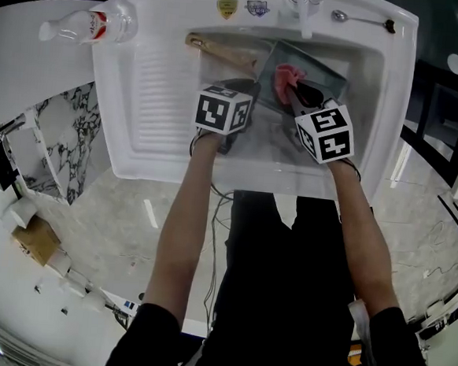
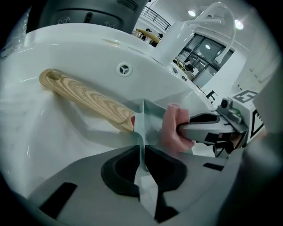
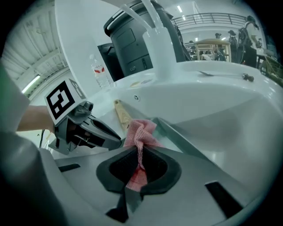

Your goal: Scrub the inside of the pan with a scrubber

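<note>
Our left gripper has its jaws closed on the thin rim of the pan, gripping close to where the wooden handle joins. Our right gripper is clamped on the pink mesh scrubber, whose bunched end sticks out past the fingertips. The pan lies in the basin of the white sink, and the scrubber sits just at its near wall; we cannot tell whether it touches the inside. We judge the scrubbing about to begin. The next move calls for pressing the scrubber onto the pan's floor and rubbing across it, the left grip bracing the pan against sliding.
</note>
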A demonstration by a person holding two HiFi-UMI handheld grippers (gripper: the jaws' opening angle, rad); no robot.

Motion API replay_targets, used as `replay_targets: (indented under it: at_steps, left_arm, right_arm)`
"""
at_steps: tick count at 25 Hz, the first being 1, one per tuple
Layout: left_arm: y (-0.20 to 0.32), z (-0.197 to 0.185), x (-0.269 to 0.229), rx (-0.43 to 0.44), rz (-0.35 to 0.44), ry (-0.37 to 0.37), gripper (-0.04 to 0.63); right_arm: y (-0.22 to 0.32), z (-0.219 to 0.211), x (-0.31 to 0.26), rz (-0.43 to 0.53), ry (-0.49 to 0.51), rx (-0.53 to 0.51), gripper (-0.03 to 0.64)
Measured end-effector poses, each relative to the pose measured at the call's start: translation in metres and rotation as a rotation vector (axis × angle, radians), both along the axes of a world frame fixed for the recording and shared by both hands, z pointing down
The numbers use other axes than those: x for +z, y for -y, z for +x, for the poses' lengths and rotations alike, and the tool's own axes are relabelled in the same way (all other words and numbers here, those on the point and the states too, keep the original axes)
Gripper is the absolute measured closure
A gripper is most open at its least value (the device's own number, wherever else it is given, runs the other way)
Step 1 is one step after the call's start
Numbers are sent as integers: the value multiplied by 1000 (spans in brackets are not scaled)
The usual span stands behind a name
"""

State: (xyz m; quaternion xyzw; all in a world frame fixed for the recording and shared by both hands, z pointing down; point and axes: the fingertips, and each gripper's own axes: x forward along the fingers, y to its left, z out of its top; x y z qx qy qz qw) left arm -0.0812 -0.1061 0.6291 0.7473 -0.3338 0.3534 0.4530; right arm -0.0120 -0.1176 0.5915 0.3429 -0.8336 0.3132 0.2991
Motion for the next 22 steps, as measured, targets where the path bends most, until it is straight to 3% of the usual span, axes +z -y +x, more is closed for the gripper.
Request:
replay_targets:
  at_steps: [7, 15, 22]
  left_arm:
    - [-1, 1, 0, 13, -12, -26, 546]
    - [-2, 2, 1, 51, 9, 0, 548]
    - [-3, 1, 1, 70, 15, -6, 549]
  right_arm:
    - [3, -21, 33, -58, -29, -47, 581]
    - [16, -44, 56, -101, -54, -55, 581]
    - [41, -43, 57, -116, -18, 33, 581]
